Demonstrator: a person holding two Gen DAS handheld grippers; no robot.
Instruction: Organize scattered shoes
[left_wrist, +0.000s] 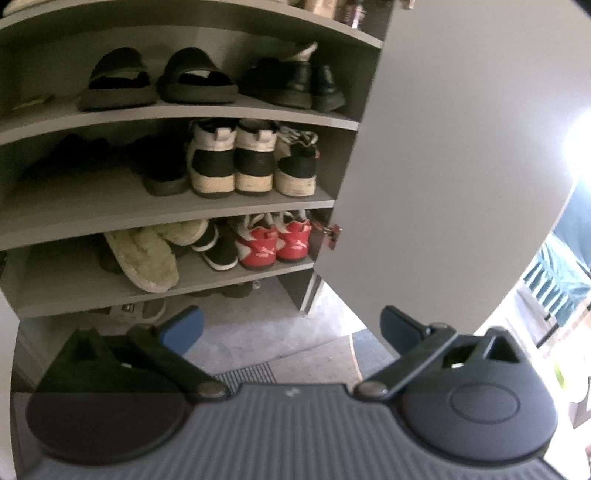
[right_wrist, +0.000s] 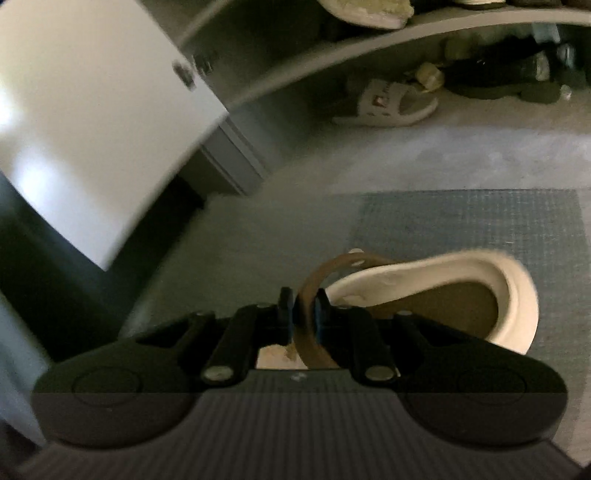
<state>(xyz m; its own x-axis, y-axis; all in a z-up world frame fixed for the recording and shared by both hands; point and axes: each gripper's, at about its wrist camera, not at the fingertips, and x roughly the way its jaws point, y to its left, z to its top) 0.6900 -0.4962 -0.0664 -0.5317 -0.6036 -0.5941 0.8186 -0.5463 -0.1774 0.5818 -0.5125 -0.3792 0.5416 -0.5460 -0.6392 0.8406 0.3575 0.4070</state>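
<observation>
Cream foam clog (right_wrist: 443, 295), light and stiff-soled, hangs by its tan heel strap (right_wrist: 314, 288) pinched in the right gripper (right_wrist: 303, 314) fingers; left gripper (left_wrist: 291, 328) fingers spread, empty.

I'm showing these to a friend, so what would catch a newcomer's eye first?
Probably the cream sandal low in the right wrist view, its brown strap pinched between the right gripper fingers above a grey mat. Next, the red sneakers on the third shelf down of the open shoe cabinet, right end.
</observation>
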